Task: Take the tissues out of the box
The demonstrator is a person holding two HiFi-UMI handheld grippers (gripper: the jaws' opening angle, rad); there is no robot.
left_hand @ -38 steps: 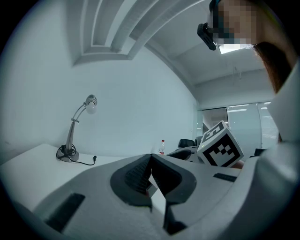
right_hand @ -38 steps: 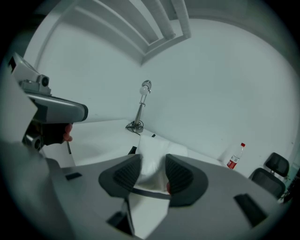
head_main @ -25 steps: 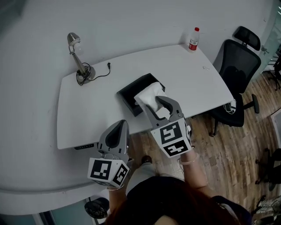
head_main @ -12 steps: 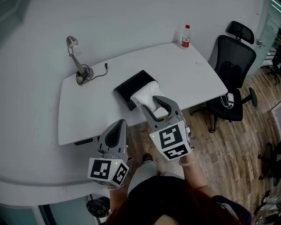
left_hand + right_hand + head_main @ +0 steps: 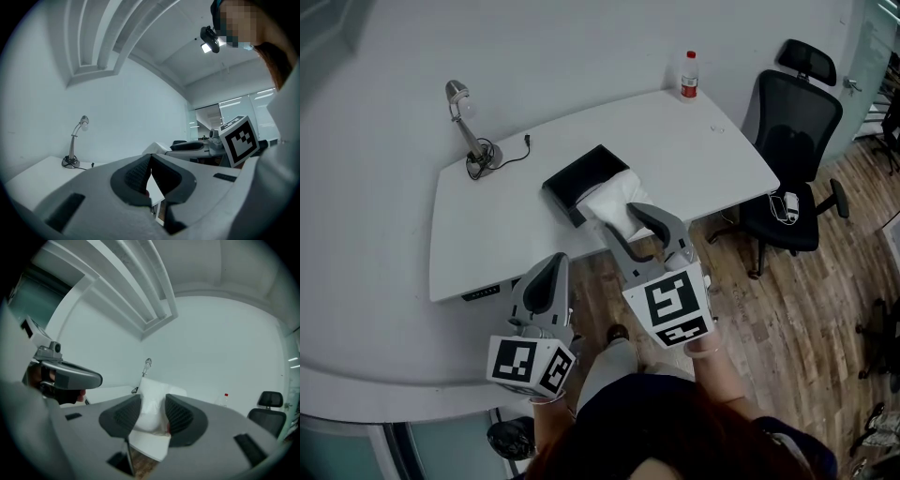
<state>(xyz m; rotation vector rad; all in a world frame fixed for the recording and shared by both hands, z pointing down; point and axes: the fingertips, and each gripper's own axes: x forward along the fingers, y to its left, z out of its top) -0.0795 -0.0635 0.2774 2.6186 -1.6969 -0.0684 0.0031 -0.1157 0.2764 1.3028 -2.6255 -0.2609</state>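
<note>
A black tissue box [image 5: 577, 178] lies near the front edge of the white table [image 5: 694, 150]. A thick white wad of tissues [image 5: 616, 202] sticks out over the box's near right end, and my right gripper [image 5: 635, 223] is shut on it. In the right gripper view the tissues [image 5: 151, 392] fill the gap between the dark pads [image 5: 125, 415] of my right gripper [image 5: 151, 412]. My left gripper [image 5: 547, 266] hangs lower left, off the table over the floor, with nothing in it. Its jaws meet in the left gripper view, where the left gripper [image 5: 149, 161] is shut.
A desk lamp [image 5: 458, 97] with a trailing cable stands at the table's back left. A bottle with a red cap [image 5: 687, 76] is at the back right corner. A black office chair [image 5: 794, 141] stands right of the table on the wooden floor [image 5: 787, 309].
My right gripper has drawn the tissue wad back toward the person, from over the box's middle to past its near right end. The left gripper has stayed put.
</note>
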